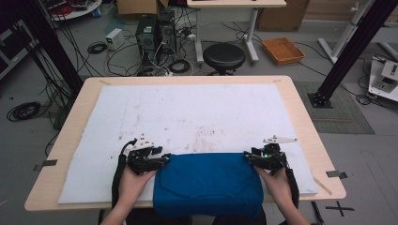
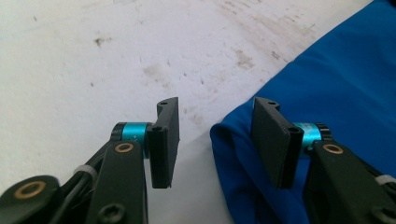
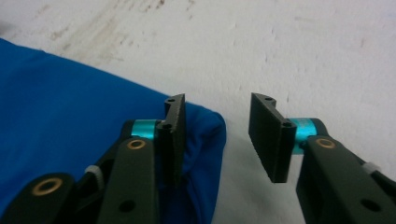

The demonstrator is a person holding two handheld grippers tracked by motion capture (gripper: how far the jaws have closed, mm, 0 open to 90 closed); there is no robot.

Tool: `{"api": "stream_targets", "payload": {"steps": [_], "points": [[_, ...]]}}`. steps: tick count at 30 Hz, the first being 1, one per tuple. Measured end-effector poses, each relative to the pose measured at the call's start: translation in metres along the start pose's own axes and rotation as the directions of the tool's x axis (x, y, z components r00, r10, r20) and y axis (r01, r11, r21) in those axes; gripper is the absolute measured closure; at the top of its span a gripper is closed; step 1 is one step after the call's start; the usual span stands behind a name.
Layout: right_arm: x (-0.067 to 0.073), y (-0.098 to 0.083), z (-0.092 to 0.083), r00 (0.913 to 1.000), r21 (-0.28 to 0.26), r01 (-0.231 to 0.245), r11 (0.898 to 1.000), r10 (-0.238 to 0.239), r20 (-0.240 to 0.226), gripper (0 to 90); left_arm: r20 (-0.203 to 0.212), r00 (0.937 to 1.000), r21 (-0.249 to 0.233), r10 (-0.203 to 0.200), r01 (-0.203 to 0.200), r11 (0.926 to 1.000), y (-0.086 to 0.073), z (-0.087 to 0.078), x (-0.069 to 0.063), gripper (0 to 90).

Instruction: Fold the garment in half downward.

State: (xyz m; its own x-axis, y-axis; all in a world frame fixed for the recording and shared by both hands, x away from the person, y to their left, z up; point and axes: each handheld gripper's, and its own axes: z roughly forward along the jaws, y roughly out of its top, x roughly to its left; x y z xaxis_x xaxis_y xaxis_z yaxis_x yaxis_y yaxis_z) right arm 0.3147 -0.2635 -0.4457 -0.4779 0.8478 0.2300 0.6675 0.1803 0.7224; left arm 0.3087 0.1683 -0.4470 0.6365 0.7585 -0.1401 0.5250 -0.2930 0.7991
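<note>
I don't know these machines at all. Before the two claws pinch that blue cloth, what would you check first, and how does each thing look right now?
1. Left gripper open: ok, jaws stand apart.
2. Right gripper open: ok, jaws apart.
3. Corner of the blue cloth between the left jaws: ok, its edge lies in the gap.
4. Corner between the right jaws: ok, though it sits close against one jaw.
5. Cloth lying flat on the white mat: ok on top; its near edge hangs over the table front.
6. How many layers each pinch would catch: cannot tell.
</note>
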Motion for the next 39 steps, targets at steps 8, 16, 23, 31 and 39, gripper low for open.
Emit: {"api": "stream_targets", "payload": {"steps": [8,16,23,31,39], "points": [[0.001,-0.003,0.001,0.9989,0.022,0.014,1.0,-0.013,-0.046,78.8,0.024,0.9996,0.032,-0.016,0.015,0.9994,-0.006,0.001,-0.001,57.5],[0.002,-0.004,-0.003,0.9983,0.007,0.039,0.999,-0.039,-0.044,85.3,0.073,0.9973,0.033,0.005,-0.008,0.9994,-0.006,0.001,-0.006,84.1],[-0.002,0.008,-0.004,0.9977,-0.029,0.047,0.998,-0.048,-0.048,85.5,0.052,0.9985,0.029,0.019,-0.02,0.9994,0.001,0.002,0.0,85.5],[-0.013,0.043,0.01,0.9987,-0.059,0.036,0.998,-0.038,-0.033,85.5,-0.016,0.9972,0.037,0.073,-0.072,0.9967,0.039,0.016,0.022,85.5],[-0.026,0.088,0.031,0.9988,-0.069,0.047,0.997,-0.047,0.011,85.6,-0.073,0.994,0.046,0.081,-0.078,0.9959,0.075,0.042,0.049,85.4]]}}
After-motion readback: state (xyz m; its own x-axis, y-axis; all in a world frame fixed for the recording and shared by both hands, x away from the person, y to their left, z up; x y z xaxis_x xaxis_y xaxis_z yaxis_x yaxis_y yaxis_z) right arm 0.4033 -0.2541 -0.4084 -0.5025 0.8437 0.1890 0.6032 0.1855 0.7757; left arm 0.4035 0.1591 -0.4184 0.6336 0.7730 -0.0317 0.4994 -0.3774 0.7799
